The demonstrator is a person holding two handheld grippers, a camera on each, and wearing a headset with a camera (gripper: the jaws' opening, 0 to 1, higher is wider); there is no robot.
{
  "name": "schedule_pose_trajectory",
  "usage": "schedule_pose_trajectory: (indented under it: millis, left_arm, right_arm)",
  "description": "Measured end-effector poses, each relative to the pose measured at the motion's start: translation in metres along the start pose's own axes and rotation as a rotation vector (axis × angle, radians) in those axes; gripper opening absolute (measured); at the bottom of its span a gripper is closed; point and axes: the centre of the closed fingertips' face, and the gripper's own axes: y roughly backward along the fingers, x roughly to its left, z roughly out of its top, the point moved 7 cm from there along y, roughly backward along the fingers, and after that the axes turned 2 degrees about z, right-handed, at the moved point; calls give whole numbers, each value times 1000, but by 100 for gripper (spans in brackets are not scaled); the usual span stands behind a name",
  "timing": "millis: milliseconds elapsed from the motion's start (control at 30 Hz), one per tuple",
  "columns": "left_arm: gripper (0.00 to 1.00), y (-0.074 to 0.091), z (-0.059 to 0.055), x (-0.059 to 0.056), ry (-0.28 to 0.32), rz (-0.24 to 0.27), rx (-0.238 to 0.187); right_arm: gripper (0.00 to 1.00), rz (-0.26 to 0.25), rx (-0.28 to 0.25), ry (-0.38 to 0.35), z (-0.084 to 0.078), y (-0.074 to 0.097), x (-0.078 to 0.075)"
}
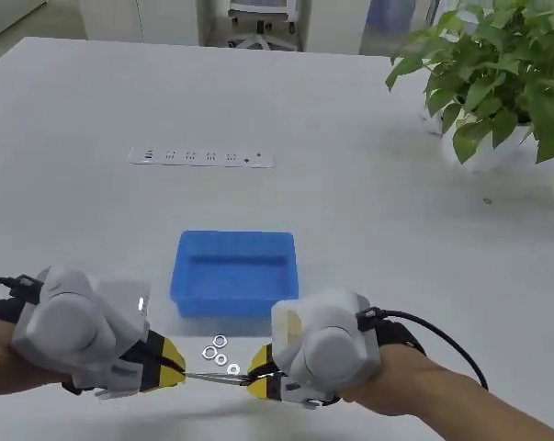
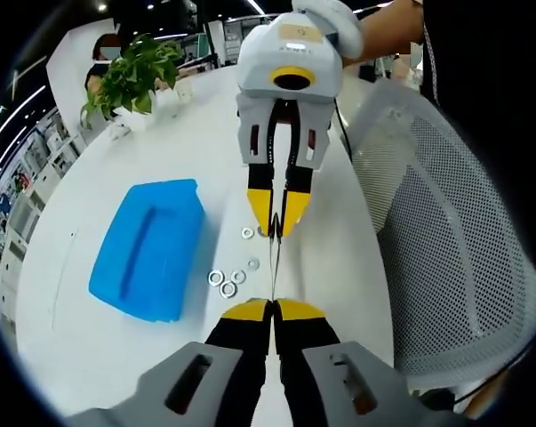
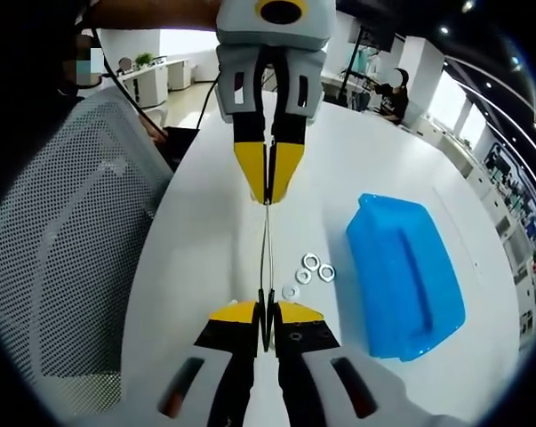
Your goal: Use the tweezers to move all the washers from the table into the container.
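Head view looks down; facing gripper views share the container [image 2: 148, 249].

Washers [image 1: 219, 352] lie on the table [image 1: 93, 101] just before the container [image 1: 235, 266], power strip [image 1: 201, 158] beyond it.

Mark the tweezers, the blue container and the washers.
tweezers [image 1: 220, 377], head view, middle of the thin metal arms.
container [image 1: 232, 307], head view, on its front wall.
washers [image 1: 209, 353], head view, on the leftmost ring of the small cluster.
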Motion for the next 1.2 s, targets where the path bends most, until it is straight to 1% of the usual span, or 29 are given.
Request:
schedule_pose_trajectory:
  millis: [300, 533, 733, 967, 1067, 1200]
  left_arm:
    - [5, 12, 13, 0, -12, 3, -16]
    - [5, 16, 22, 0, -24, 7, -26]
    - [5, 20, 33, 0, -42, 8, -41]
    - [5, 20, 44, -2, -59, 5, -51]
    - [5, 19, 49, -3, -64, -1, -63]
    - [5, 14, 55, -5, -76, -15, -69]
  right_arm:
    - [8, -3, -32, -25, 3, 1, 2]
    - [8, -9, -42, -44, 4, 1, 2]
    - [8, -13, -63, -69, 5, 0, 2]
    - [8, -9, -71, -86, 4, -1, 3]
    - [8, -6, -73, -90, 4, -2, 5]
    - [8, -2, -66, -91, 2, -3, 6]
